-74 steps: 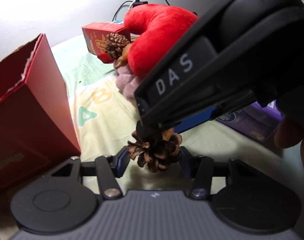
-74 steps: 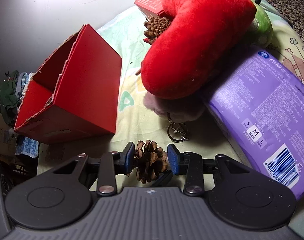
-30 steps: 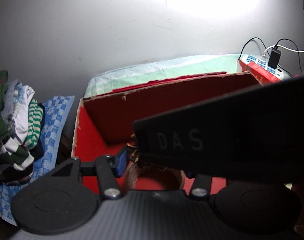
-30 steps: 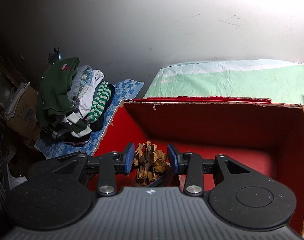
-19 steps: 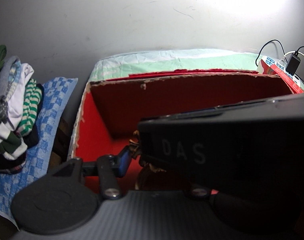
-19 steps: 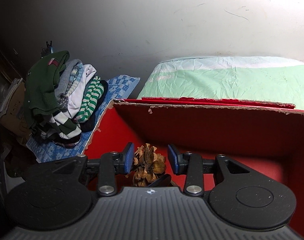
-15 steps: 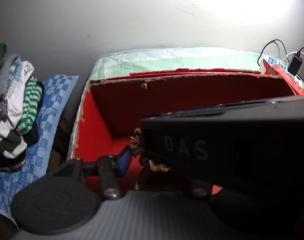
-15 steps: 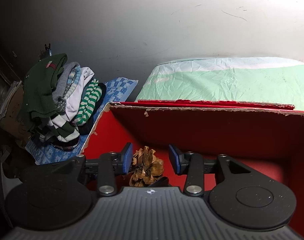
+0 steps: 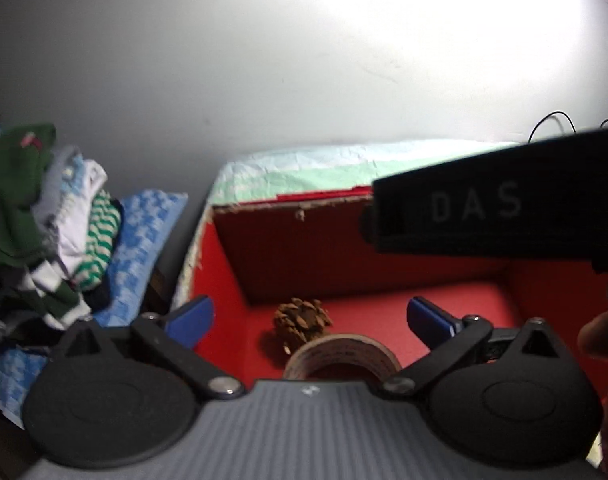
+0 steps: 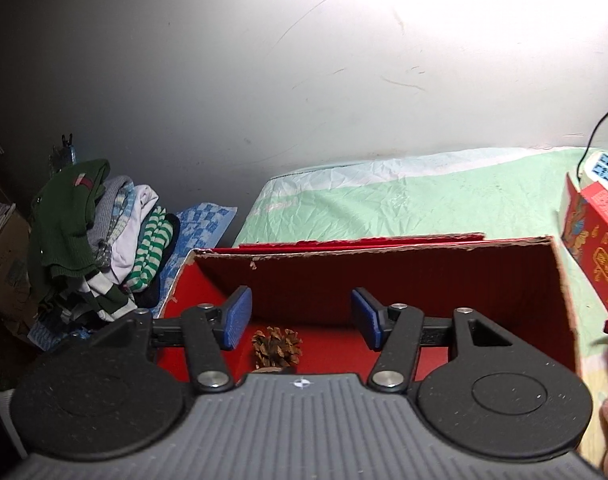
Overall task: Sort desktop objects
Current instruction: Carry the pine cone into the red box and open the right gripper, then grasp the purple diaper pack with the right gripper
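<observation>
Tape roll (image 9: 340, 354) half behind gripper (image 9: 310, 318)

Each claw (image 10: 302, 318) has blue ribbed pads (image 10: 237, 317), black linkages, silver screws and grey ridged housing.

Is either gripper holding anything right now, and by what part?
Nothing. The left gripper and right gripper are both open, above the brown pine cone lying inside the red cardboard box.
</observation>
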A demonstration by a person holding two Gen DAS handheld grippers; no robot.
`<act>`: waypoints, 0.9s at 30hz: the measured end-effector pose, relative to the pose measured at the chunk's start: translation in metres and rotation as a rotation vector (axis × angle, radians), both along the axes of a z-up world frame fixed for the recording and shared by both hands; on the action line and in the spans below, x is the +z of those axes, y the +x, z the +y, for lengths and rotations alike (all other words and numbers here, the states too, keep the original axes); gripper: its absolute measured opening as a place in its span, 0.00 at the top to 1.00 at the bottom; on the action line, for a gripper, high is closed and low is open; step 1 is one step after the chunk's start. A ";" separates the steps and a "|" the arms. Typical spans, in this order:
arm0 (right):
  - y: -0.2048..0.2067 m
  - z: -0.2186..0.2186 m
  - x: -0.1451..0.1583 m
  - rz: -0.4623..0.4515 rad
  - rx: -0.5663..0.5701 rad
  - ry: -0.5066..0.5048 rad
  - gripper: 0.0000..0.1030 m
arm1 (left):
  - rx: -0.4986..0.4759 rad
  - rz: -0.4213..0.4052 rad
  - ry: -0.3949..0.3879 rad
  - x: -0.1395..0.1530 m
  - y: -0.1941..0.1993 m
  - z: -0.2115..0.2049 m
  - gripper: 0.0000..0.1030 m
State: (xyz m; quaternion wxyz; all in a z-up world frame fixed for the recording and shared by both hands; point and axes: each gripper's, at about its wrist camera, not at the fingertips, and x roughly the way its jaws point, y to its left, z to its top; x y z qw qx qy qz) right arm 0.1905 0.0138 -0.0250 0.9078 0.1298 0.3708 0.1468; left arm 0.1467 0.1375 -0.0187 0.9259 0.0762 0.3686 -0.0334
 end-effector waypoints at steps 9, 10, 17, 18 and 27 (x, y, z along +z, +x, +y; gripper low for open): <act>-0.080 -0.072 0.008 0.007 -0.179 -0.010 0.38 | -0.033 -0.024 -0.067 -0.002 -0.047 0.002 0.00; -0.090 -0.083 0.005 0.005 -0.192 -0.028 0.37 | -0.048 -0.017 -0.082 -0.002 -0.059 -0.004 0.00; -0.166 -0.176 -0.018 0.034 -0.336 -0.137 0.37 | -0.194 0.081 -0.162 -0.017 -0.124 -0.066 0.00; -0.175 -0.191 -0.022 0.048 -0.375 -0.136 0.37 | -0.213 0.093 -0.159 -0.021 -0.129 -0.077 0.00; -0.237 -0.316 -0.043 0.099 -0.646 -0.063 0.38 | -0.350 0.196 -0.149 -0.051 -0.141 -0.189 0.06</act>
